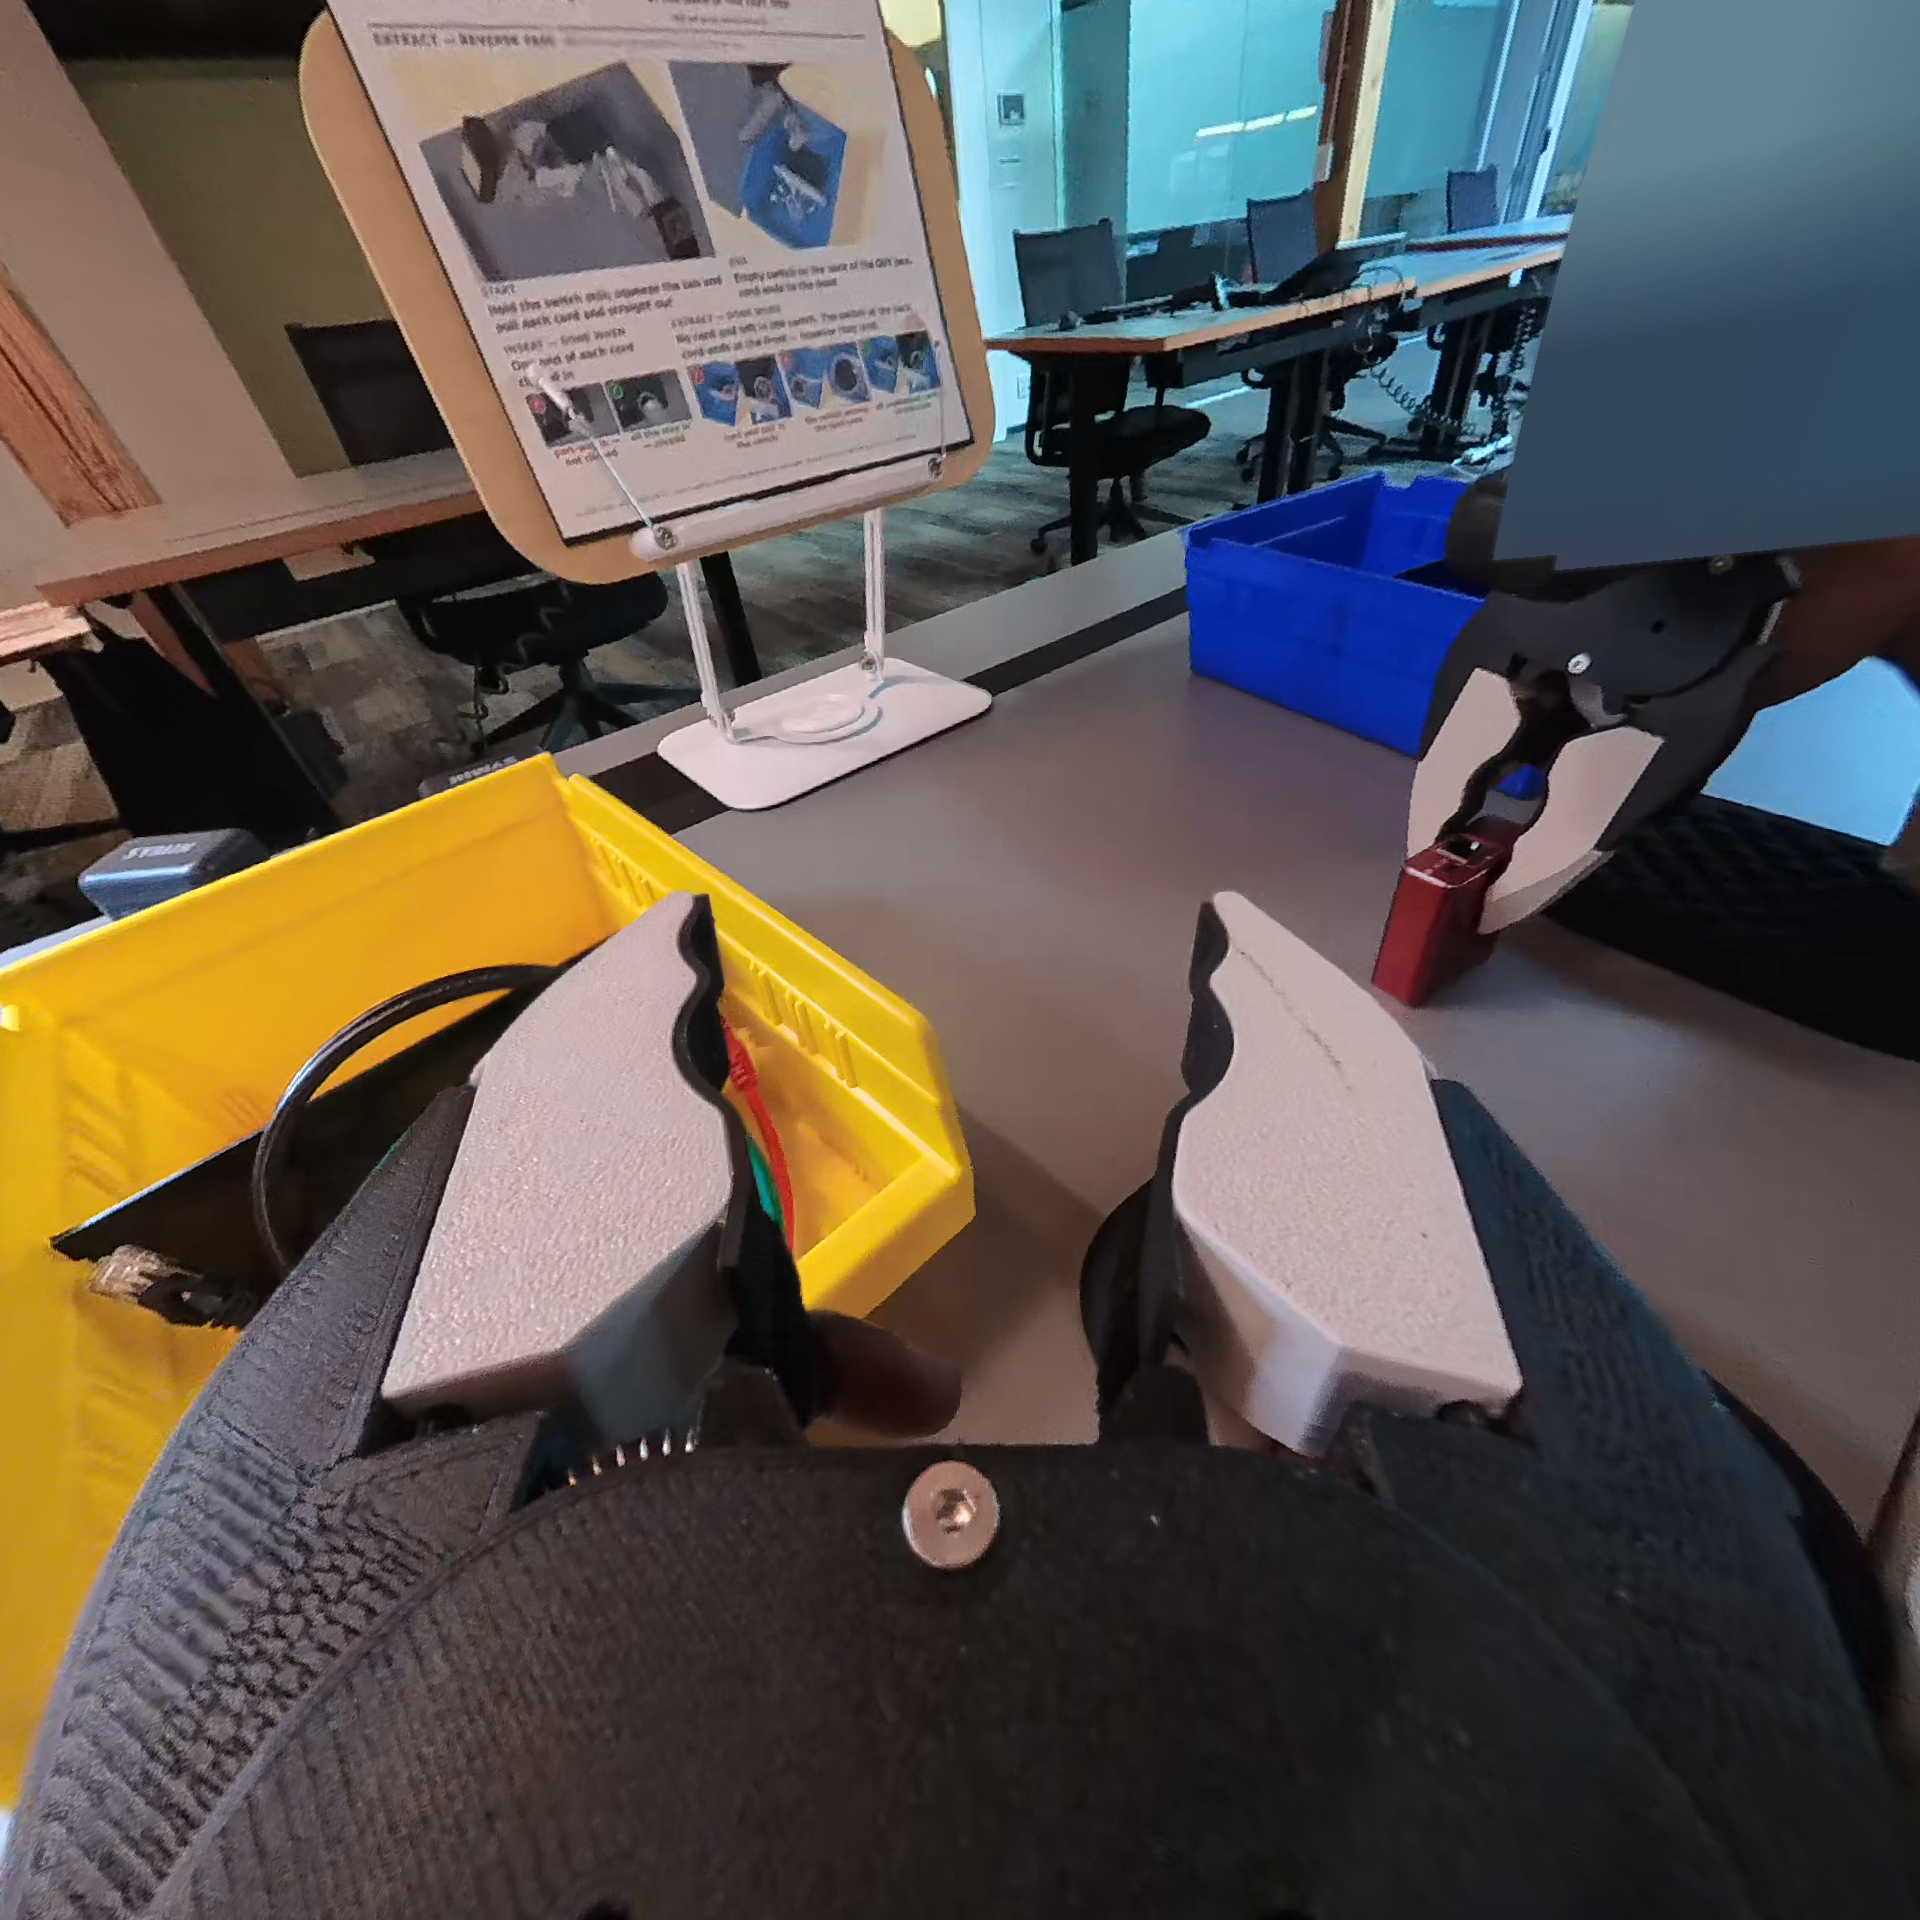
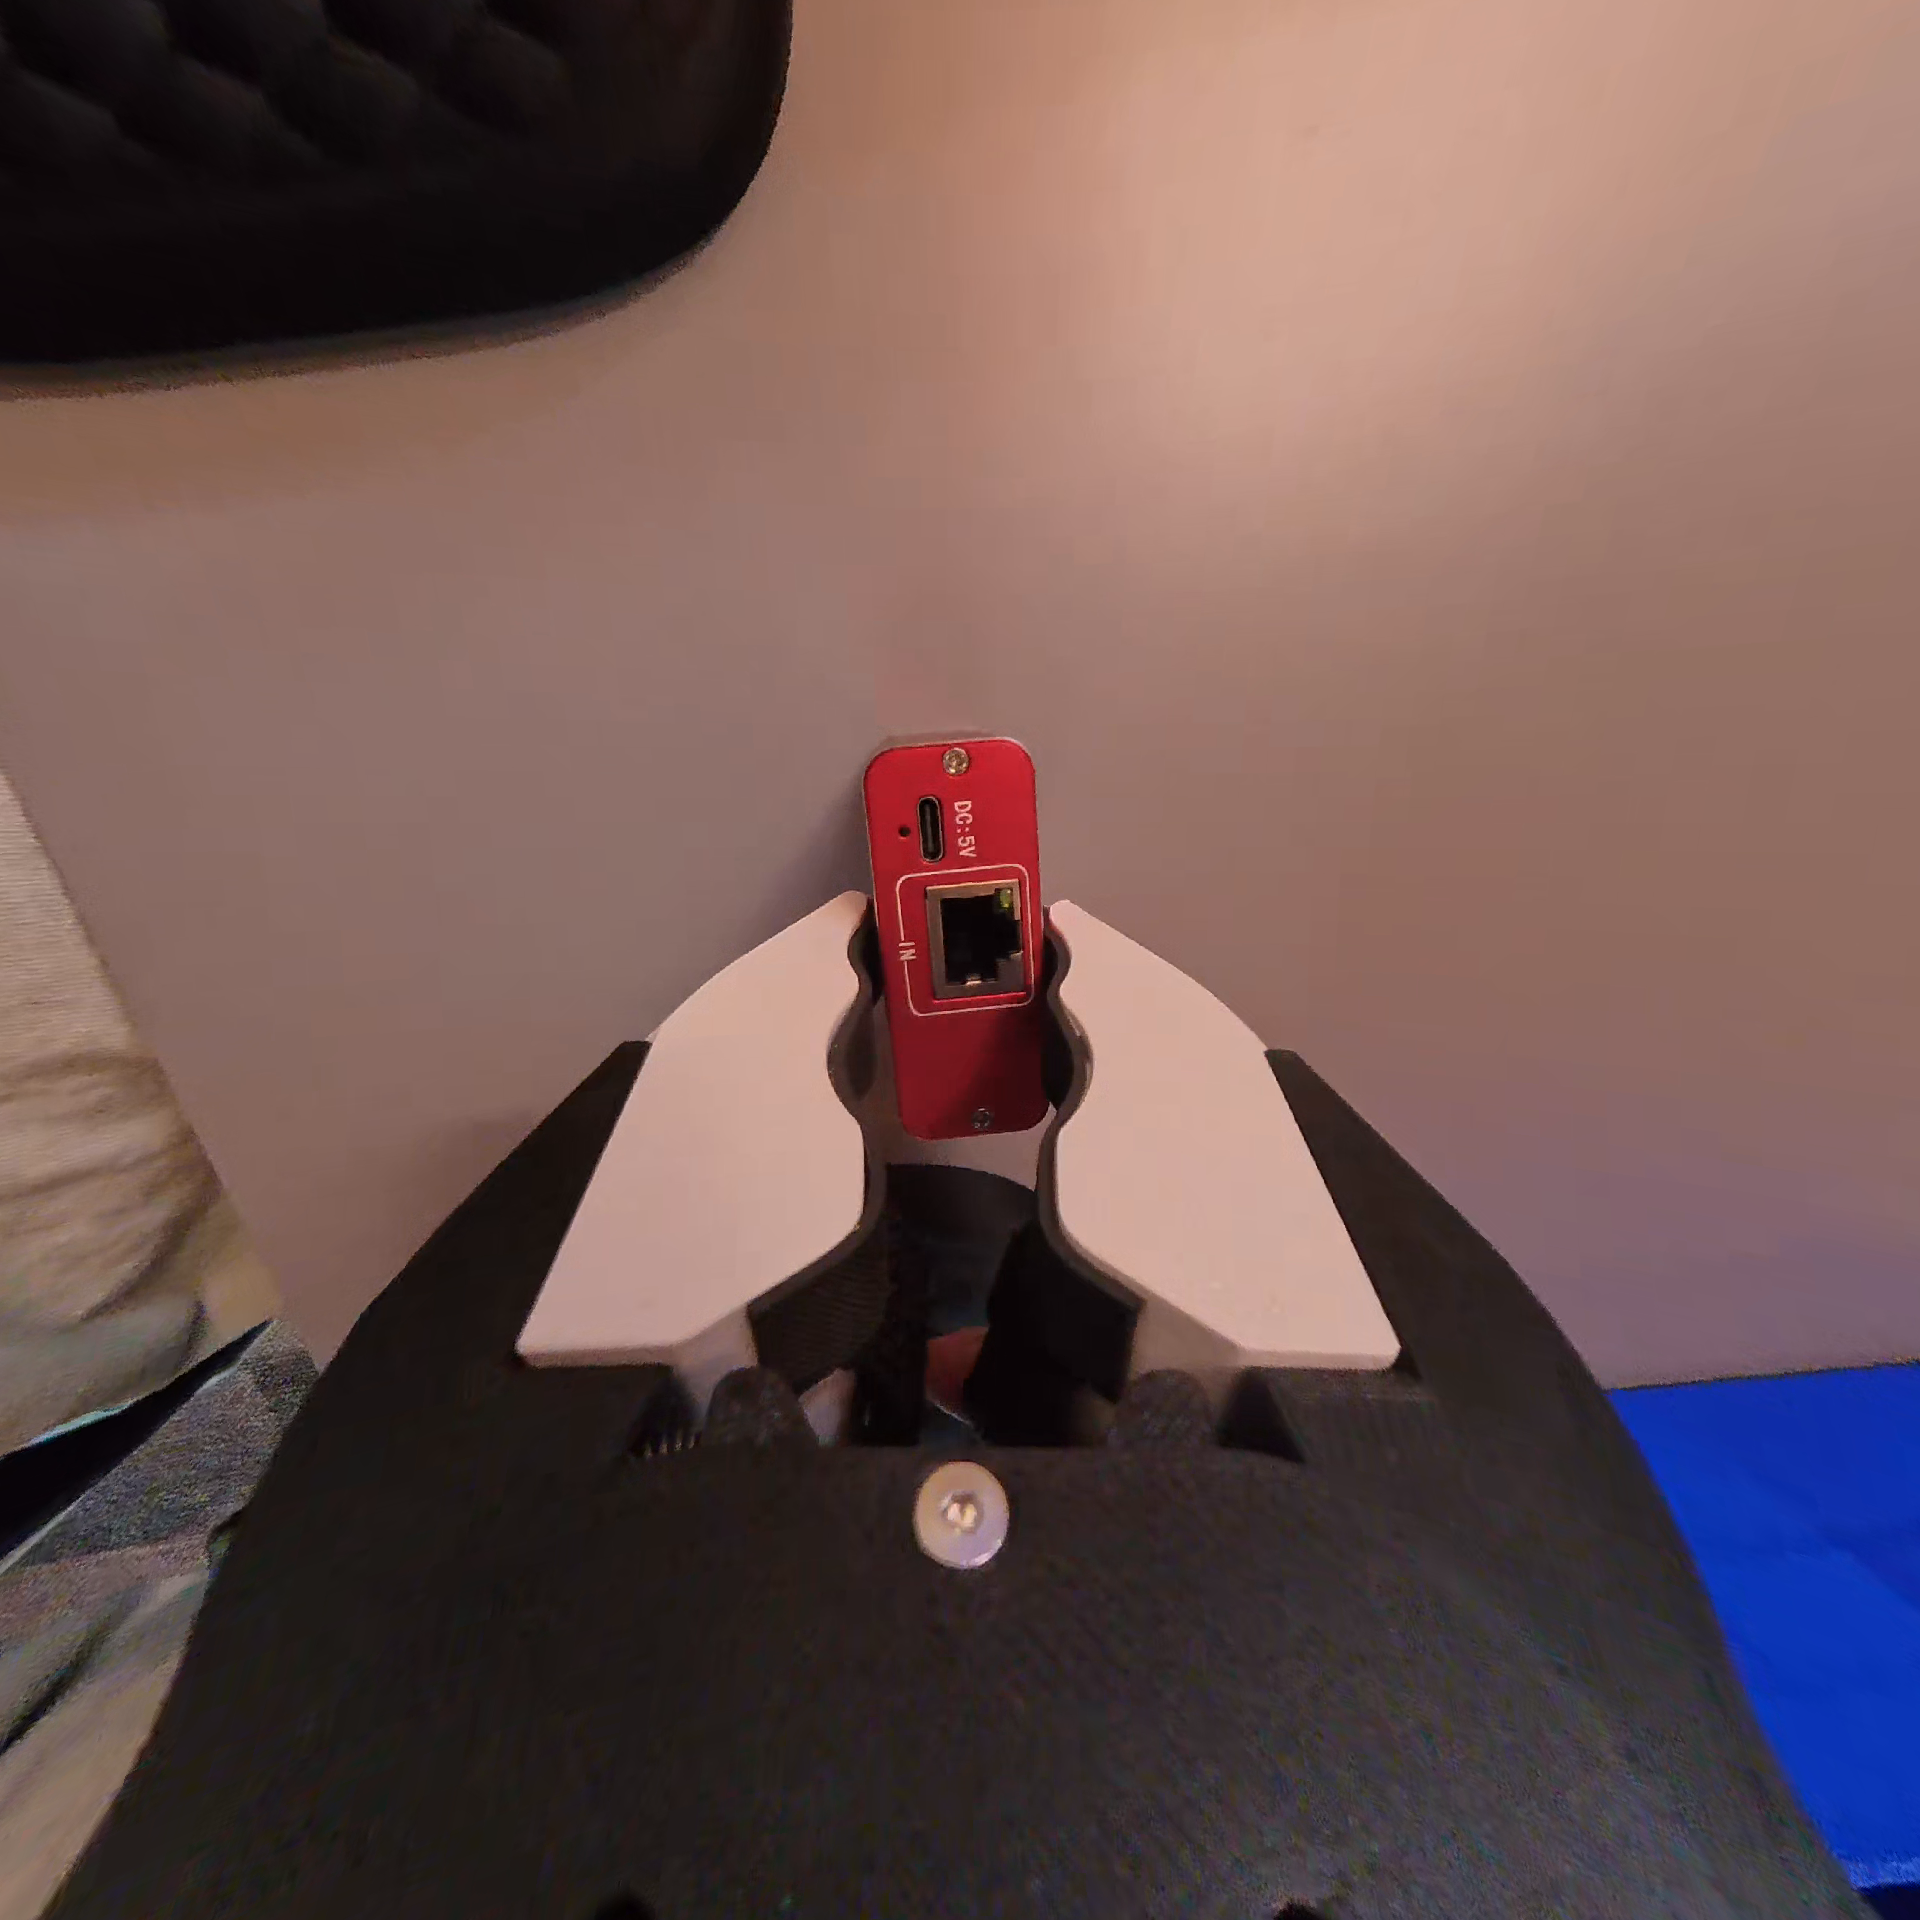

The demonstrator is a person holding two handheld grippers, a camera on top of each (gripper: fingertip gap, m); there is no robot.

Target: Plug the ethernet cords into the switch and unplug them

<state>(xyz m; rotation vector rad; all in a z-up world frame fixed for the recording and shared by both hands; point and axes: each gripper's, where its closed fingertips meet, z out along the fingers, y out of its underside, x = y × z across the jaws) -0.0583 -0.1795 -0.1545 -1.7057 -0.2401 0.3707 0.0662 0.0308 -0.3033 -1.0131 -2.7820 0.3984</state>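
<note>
The switch (image 2: 958, 935), a small red metal box, stands on end between the right claw's (image 2: 958, 914) fingers, its empty port face turned toward the claw. Black, red and green ethernet cords (image 1: 343, 1081) lie coiled in the yellow bin (image 1: 312, 935), just left of the left claw (image 1: 956, 997).

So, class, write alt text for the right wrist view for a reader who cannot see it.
The right gripper clamps a small red switch standing upright on a grey table, its empty ethernet port facing the camera. A black padded shape fills the top left corner.
</note>
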